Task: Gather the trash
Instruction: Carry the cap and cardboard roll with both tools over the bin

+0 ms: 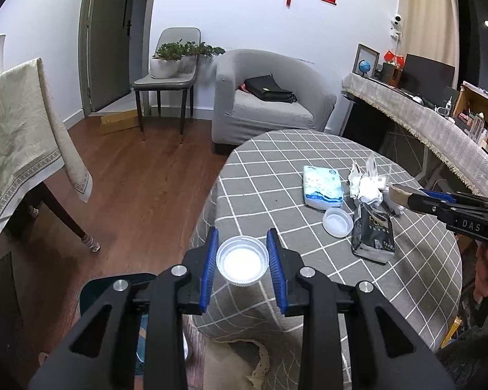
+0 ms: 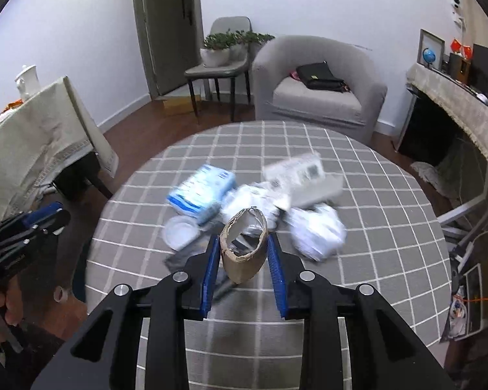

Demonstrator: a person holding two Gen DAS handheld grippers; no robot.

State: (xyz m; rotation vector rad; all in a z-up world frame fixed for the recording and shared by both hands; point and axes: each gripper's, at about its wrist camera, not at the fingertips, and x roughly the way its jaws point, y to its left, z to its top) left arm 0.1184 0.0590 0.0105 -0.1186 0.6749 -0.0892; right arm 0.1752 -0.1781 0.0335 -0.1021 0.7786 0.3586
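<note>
Over the checked worktop (image 1: pixel 276 149), we are pinching a plastic cup (image 1: pixel 242 263) in our left tongs (image 1: pixel 242 260) and a cardboard tube (image 2: pixel 244 243) in our right tongs (image 2: pixel 244 256).

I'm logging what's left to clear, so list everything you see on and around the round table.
Plastic cup: 1, clear, between left gripper's fingers.
Cardboard tube: 1, brown, between right gripper's fingers.
Tissue pack: 1, blue-white, on table.
Plastic lid: 1, clear, beside the pack.
Black packet: 1, on table.
Crumpled wrappers: pile, white, table centre.
Tablecloth: 1, grey checked.
Armchair: 1, grey, behind table.
Black bag: 1, on armchair.
Potted plants: on grey chair.
Left gripper: blue pads.
Right gripper: blue pads.
</note>
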